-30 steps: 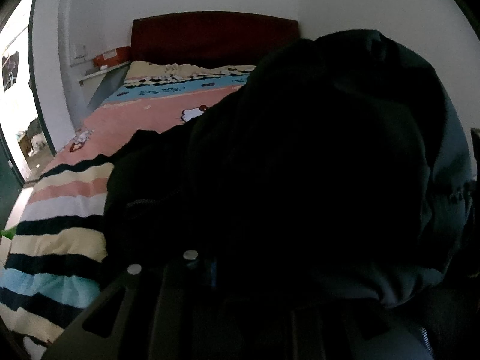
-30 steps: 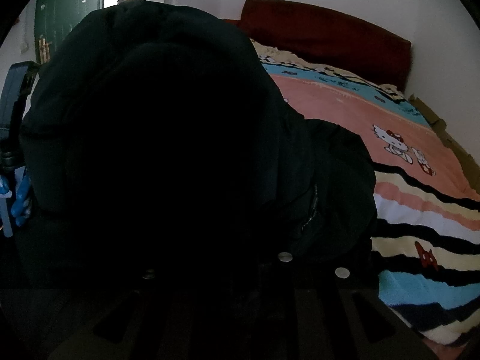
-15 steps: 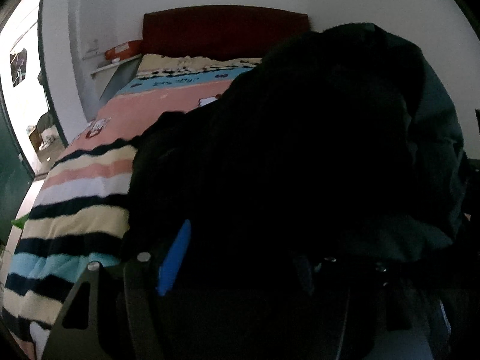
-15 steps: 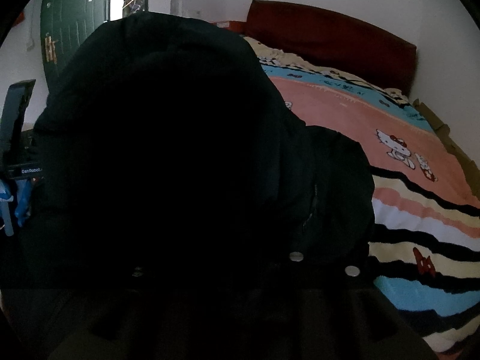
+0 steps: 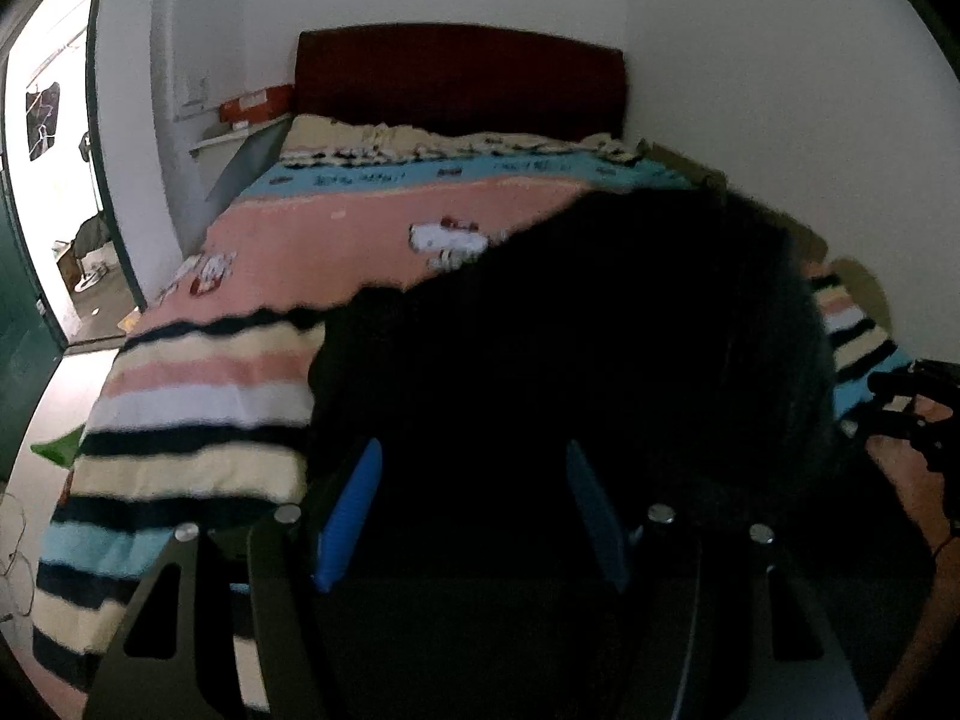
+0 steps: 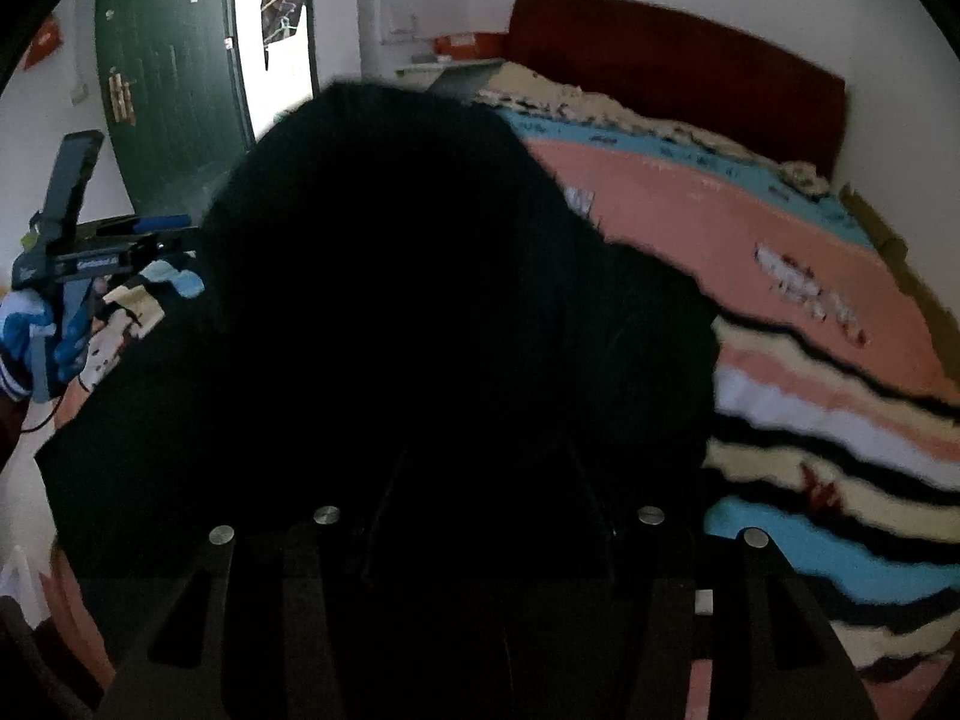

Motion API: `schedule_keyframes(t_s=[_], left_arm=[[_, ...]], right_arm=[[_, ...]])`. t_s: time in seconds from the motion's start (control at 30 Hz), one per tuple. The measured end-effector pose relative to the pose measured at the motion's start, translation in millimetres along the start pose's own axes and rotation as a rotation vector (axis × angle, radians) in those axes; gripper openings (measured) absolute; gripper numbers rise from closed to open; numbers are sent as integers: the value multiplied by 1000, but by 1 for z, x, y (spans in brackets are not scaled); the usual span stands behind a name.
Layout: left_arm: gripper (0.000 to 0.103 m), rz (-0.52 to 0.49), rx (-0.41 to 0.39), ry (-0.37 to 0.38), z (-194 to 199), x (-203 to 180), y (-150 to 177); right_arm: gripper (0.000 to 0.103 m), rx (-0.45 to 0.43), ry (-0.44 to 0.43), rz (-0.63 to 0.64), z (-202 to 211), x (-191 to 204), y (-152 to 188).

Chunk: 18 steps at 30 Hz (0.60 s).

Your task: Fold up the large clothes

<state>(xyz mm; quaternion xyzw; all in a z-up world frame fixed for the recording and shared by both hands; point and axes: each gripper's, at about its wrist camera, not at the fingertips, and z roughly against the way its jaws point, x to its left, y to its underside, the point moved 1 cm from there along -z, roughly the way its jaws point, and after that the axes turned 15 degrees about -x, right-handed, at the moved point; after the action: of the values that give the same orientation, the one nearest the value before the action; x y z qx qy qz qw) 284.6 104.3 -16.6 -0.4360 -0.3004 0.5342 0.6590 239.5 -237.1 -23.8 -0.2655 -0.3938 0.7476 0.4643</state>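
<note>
Up close, the left gripper [image 5: 471, 504] is holding its blue jaws wide apart, gripping nothing; the right gripper's [image 6: 486, 516] jaws are too dark to judge. Beyond, the black jacket [image 5: 576, 348] is lying bunched on the striped bed [image 5: 198, 372], blocking both views; the headboard [image 5: 462, 78] is standing against the wall.
</note>
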Motion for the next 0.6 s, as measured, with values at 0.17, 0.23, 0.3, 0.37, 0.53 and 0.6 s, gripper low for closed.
schedule_keyframes(t_s=[0.17, 0.23, 0.3, 0.37, 0.53, 0.6], left_arm=[[62, 11, -27, 40, -25, -13, -56], [62, 3, -28, 36, -37, -18, -69], [62, 13, -19, 45, -57, -25, -85], [62, 27, -13, 58, -70, -32, -92], [62, 0, 10, 96, -98, -60, -93], [62, -18, 32, 102, -102, -69, -79]], right_arm=[[52, -95, -7, -17, 2, -10, -60], [52, -121, -2, -16, -6, -11, -83], [52, -134, 0, -22, -22, -11, -103], [52, -138, -4, -43, -41, -12, -121], [52, -122, -61, -142, -81, -10, -137], [52, -93, -66, -146, -92, -7, -131]])
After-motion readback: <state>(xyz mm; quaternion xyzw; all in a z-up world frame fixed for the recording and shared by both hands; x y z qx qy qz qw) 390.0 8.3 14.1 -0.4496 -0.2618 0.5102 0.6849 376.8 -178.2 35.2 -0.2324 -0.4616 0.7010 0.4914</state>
